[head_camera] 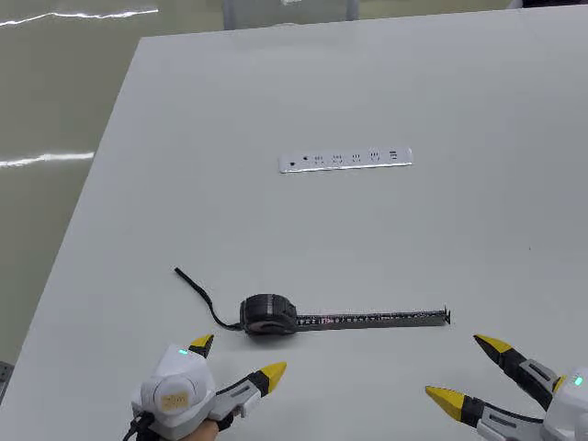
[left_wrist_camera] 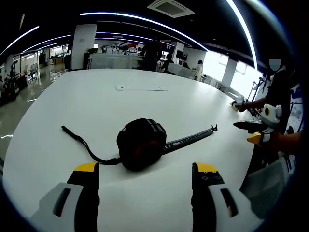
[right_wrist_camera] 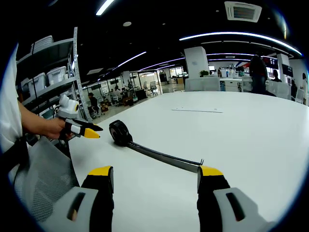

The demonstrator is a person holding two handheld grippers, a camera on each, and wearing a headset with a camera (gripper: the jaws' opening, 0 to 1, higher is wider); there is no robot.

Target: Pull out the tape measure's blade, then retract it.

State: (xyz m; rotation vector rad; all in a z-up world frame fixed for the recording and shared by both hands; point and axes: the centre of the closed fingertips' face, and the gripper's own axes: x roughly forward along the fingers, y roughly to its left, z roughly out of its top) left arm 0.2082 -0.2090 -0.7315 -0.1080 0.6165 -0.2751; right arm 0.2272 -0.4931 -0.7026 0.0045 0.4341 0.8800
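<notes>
One black round-cased tape measure (head_camera: pixel 269 314) counted, with one dark graduated steel blade (head_camera: pixel 386 319) and one black wrist strap (head_camera: pixel 197 292). One white oblong plastic power strip (head_camera: pixel 345 160) counted. One white table (head_camera: pixel 386 83) counted. Two white hand-held grippers counted: left gripper (head_camera: pixel 237 358) and right gripper (head_camera: pixel 468 371). Two yellow-tipped jaws noted per gripper, four in all. Distant persons in gripper views too small for count.

My left hand-held gripper (head_camera: pixel 238 356) is white, yellow-tipped; the round plastic tape measure (head_camera: pixel 269 314) is black, the flat surface (head_camera: pixel 367 83) white.
</notes>
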